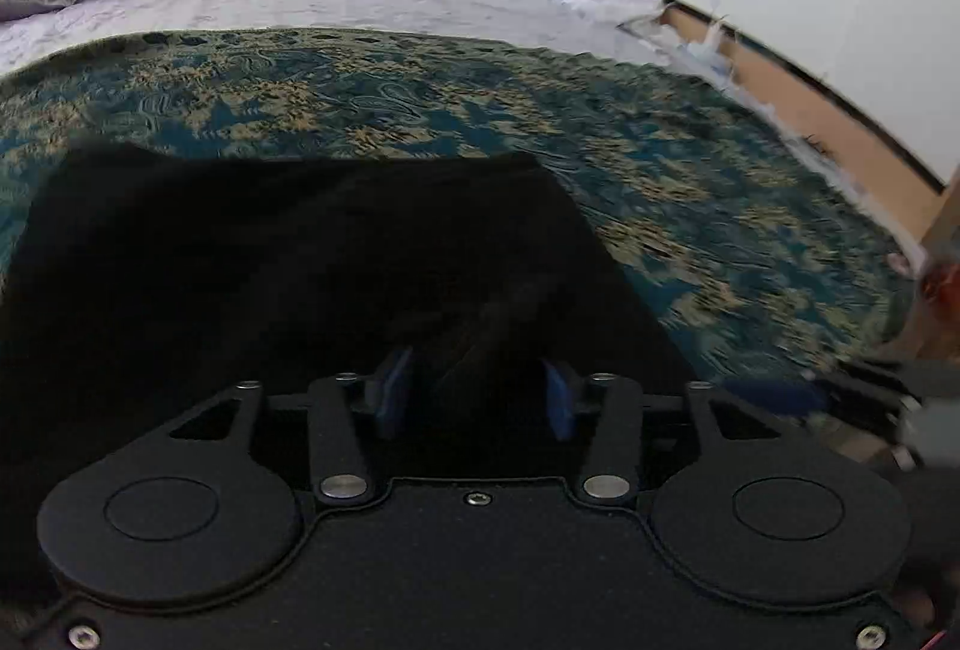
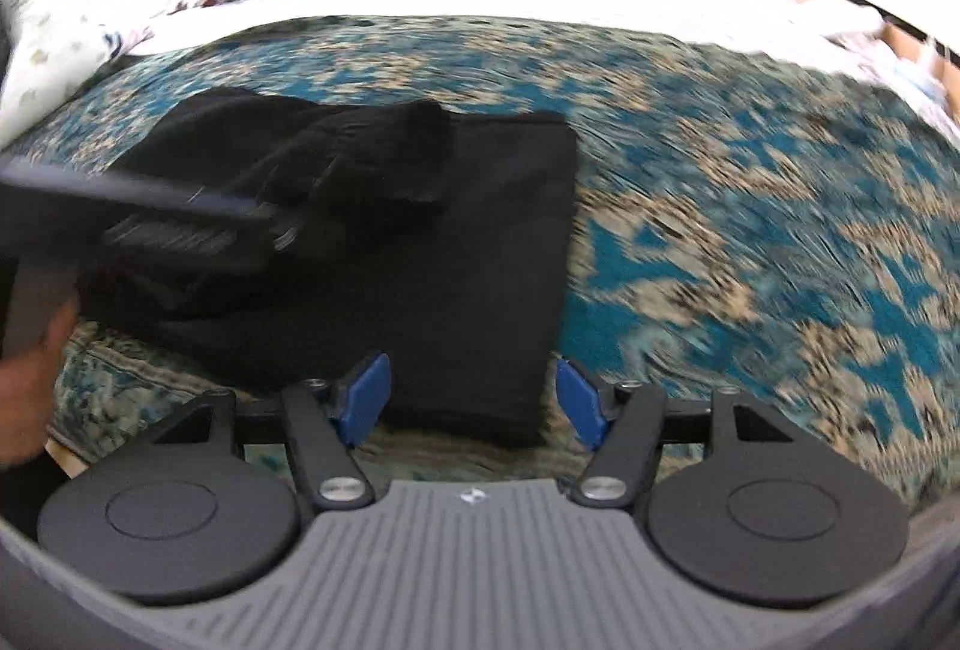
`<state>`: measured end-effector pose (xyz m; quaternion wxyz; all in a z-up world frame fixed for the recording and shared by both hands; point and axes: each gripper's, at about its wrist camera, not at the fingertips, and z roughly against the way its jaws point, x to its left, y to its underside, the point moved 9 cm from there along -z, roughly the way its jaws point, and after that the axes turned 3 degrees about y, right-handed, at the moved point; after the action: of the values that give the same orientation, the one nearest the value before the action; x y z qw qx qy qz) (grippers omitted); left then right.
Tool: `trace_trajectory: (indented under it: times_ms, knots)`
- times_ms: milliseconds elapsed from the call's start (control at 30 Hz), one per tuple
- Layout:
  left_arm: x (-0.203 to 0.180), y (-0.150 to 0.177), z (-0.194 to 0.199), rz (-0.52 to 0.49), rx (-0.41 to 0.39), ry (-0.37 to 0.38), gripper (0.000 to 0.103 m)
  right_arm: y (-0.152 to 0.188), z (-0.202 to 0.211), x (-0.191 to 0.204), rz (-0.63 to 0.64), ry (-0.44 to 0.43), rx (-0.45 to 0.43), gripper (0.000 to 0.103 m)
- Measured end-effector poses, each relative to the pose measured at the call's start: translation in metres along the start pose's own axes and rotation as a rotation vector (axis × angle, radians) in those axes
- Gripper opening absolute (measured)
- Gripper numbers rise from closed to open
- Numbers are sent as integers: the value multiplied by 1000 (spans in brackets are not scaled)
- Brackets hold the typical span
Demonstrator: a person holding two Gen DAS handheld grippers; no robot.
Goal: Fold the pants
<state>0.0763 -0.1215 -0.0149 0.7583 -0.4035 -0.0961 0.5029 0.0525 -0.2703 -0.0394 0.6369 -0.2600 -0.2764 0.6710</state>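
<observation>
Both pairs of jaws stand apart and hold nothing — the left gripper (image 1: pixel 474 386) over the black pants (image 2: pixel 456 254), the right gripper (image 2: pixel 474 398) at their near edge — the folded pants lying long axis away on the teal-patterned bedspread (image 2: pixel 750 230), no writing legible.

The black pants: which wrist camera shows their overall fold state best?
The right wrist view: the black pants show whole, partly folded on the patterned bedspread. The left wrist view gives only a dark mass filling its foreground.

Daylit, blown-out window, motion-blurred fisheye
</observation>
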Motion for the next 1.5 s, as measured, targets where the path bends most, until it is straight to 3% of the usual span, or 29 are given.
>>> trace_trajectory:
  times_ms: [167,233,333,400,433,533,600,633,667,733,767,867,1033,1200,1300,1367,1500]
  knots:
    - [11,-1,62,-1,-143,-14,72,-9,8,1,-105,-100,-73,77]
    - [32,-8,90,29,-213,-57,76,-17,8,12,-158,-167,-121,80]
    - [71,-10,108,65,-254,-224,75,-23,-4,34,-202,-211,-135,82]
    - [101,-4,110,91,-245,-370,72,-24,-15,52,-206,-198,-138,85]
    - [112,0,110,99,-241,-419,70,-25,-20,59,-214,-174,-150,91]
    - [138,17,100,146,-191,-487,66,-24,-35,71,-272,-92,-199,95]
    - [150,30,92,186,-150,-479,63,-25,-47,75,-310,-53,-218,89]
    - [155,35,90,202,-137,-474,62,-26,-50,75,-313,-22,-232,78]
    - [158,38,88,216,-132,-468,62,-29,-51,75,-310,6,-242,56]
    - [158,41,86,230,-136,-446,62,-32,-52,72,-334,7,-238,32]
    - [156,41,86,232,-139,-437,62,-32,-50,69,-343,-3,-242,28]
    - [146,36,84,212,-148,-425,62,-40,-33,60,-310,16,-302,26]
    - [126,45,67,205,-108,-388,64,-39,-4,33,-239,148,-415,26]
    - [108,51,58,158,-110,-369,69,-11,-32,-8,-254,249,-309,31]
    - [106,51,56,152,-102,-371,70,-5,-33,-15,-239,227,-314,36]
    - [106,51,57,153,-102,-366,70,-6,-34,-17,-229,232,-307,49]
    - [107,51,57,145,-96,-363,70,-8,-33,-19,-245,204,-295,50]
